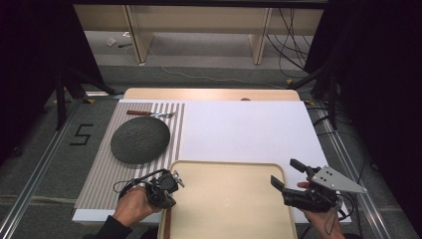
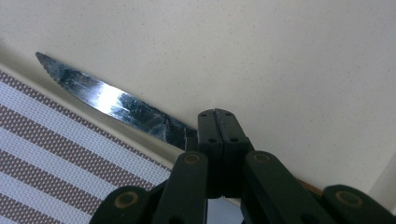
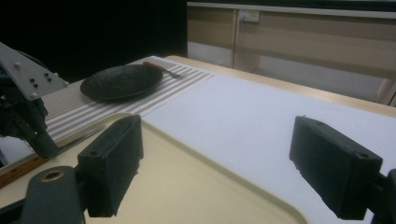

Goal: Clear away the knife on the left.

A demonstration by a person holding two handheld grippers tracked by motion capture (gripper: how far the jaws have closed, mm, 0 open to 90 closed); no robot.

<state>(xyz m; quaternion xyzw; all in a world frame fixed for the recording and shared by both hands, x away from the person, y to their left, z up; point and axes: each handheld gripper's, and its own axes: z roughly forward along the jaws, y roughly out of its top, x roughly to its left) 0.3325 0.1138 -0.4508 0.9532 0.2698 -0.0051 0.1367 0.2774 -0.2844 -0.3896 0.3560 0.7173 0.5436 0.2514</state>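
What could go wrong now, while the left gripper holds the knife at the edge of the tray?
1. The left gripper is shut on the knife near where blade meets handle, so the knife may pivot or slip.
2. The blade lies along the rim of the tray; it may catch there when lifted.
3. Swinging the knife toward the striped mat could knock the dark plate.

The tray (image 1: 229, 199) floor is bare, with lots of room. A knife (image 2: 116, 105) lies across its left rim. The plate (image 1: 140, 140) and fork (image 1: 149, 114) sit far off
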